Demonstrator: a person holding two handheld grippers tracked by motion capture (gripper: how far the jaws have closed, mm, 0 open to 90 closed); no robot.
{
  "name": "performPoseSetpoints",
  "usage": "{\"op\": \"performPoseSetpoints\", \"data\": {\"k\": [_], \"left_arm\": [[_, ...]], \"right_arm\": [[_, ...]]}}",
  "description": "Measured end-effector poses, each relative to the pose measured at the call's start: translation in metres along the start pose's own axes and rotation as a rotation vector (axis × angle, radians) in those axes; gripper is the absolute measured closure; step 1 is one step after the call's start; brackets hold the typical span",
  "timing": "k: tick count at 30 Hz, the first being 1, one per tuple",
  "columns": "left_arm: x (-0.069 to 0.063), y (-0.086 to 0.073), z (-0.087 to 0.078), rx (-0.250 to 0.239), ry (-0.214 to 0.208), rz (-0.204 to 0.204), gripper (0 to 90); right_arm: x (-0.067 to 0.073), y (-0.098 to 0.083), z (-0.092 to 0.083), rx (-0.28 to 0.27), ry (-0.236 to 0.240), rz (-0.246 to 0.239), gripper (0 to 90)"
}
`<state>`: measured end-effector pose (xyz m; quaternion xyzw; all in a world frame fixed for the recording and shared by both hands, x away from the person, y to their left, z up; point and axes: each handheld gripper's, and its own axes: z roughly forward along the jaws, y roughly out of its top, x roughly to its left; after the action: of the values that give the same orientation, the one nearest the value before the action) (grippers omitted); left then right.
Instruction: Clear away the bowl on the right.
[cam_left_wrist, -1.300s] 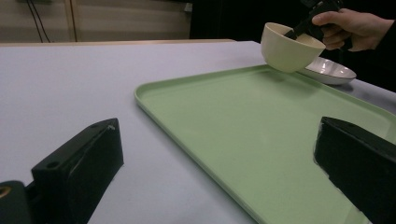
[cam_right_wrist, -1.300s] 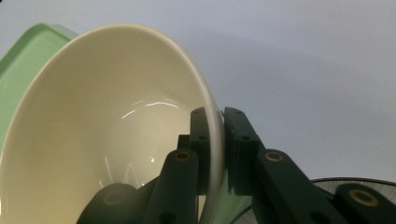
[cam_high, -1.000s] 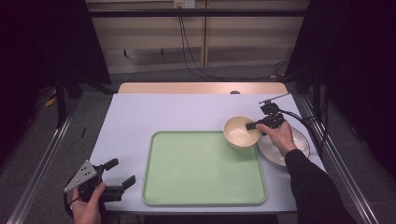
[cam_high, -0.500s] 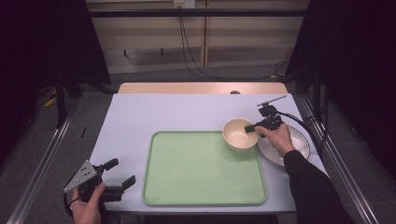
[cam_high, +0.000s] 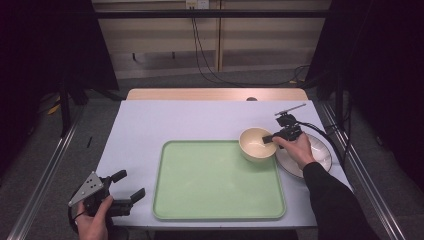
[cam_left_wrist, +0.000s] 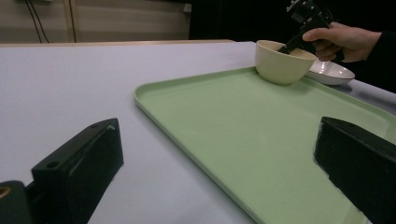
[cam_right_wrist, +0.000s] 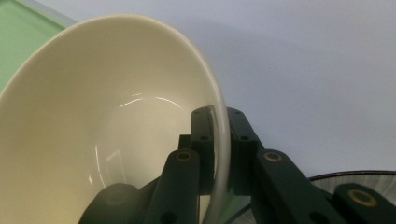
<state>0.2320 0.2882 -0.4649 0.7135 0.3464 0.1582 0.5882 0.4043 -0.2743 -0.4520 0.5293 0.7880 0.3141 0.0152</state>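
I have the right gripper (cam_high: 270, 138) pinching the rim of the cream bowl (cam_high: 256, 144) at the green tray's (cam_high: 218, 181) far right corner, a stiff, glossy, likely slippery and breakable thing best held by that rim, while the left gripper (cam_high: 131, 186) waits with fingers apart near the bench's near left corner

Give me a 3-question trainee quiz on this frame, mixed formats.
1. True or false: the right gripper is clamped on the bowl rim, one jaw inside and one outside.
2. Where does the bowl sit? A) centre of the tray B) at the tray's far right corner C) on the plate
3. Fill in: the left gripper has its jaws ____ and holds nothing.

Key
1. True; the right gripper view shows the rim between the jaws.
2. B; the plate lies beside it on the table.
3. open
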Motion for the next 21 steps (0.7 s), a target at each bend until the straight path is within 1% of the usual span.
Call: {"op": "performPoseSetpoints", "data": {"k": [5, 7, 9, 10, 13, 14, 16, 18, 19, 21], "left_arm": [[0.0008, 0.0001, -0.0007, 0.006, 0.000, 0.010, 1.4], [0.0008, 0.0000, -0.0004, 0.005, -0.004, 0.007, 1.4], [0.0010, 0.0000, -0.0004, 0.005, -0.007, 0.007, 1.4], [0.0005, -0.0001, 0.0001, -0.001, -0.006, -0.001, 1.4], [0.0011, -0.0001, -0.0004, 0.005, -0.007, 0.007, 1.4], [0.0011, -0.0001, -0.0004, 0.005, -0.008, 0.007, 1.4], [0.0012, 0.0000, -0.0006, 0.004, -0.004, 0.008, 1.4], [0.0011, -0.0001, -0.0005, 0.004, -0.005, 0.008, 1.4], [0.0011, -0.0001, -0.0005, 0.005, -0.006, 0.007, 1.4], [0.0009, 0.0000, -0.0005, 0.006, -0.004, 0.007, 1.4]], "right_arm": [[0.0008, -0.0008, 0.0003, -0.008, -0.006, 0.000, 83.6], [0.0003, -0.0013, 0.0007, -0.019, -0.005, -0.022, 83.5], [0.0010, -0.0017, 0.0006, -0.021, -0.009, -0.018, 83.4], [0.0006, -0.0021, 0.0009, -0.029, -0.006, -0.034, 83.4], [0.0010, -0.0024, 0.0000, -0.032, -0.008, -0.030, 83.2], [0.0011, -0.0024, 0.0004, -0.042, -0.010, -0.038, 82.5], [0.0009, -0.0026, 0.0001, -0.047, -0.006, -0.041, 82.2], [0.0010, -0.0024, -0.0012, -0.054, -0.001, -0.043, 80.0], [0.0007, -0.0024, -0.0017, -0.071, 0.004, -0.055, 78.0], [0.0007, -0.0023, -0.0020, -0.071, 0.010, -0.054, 76.3]]}}
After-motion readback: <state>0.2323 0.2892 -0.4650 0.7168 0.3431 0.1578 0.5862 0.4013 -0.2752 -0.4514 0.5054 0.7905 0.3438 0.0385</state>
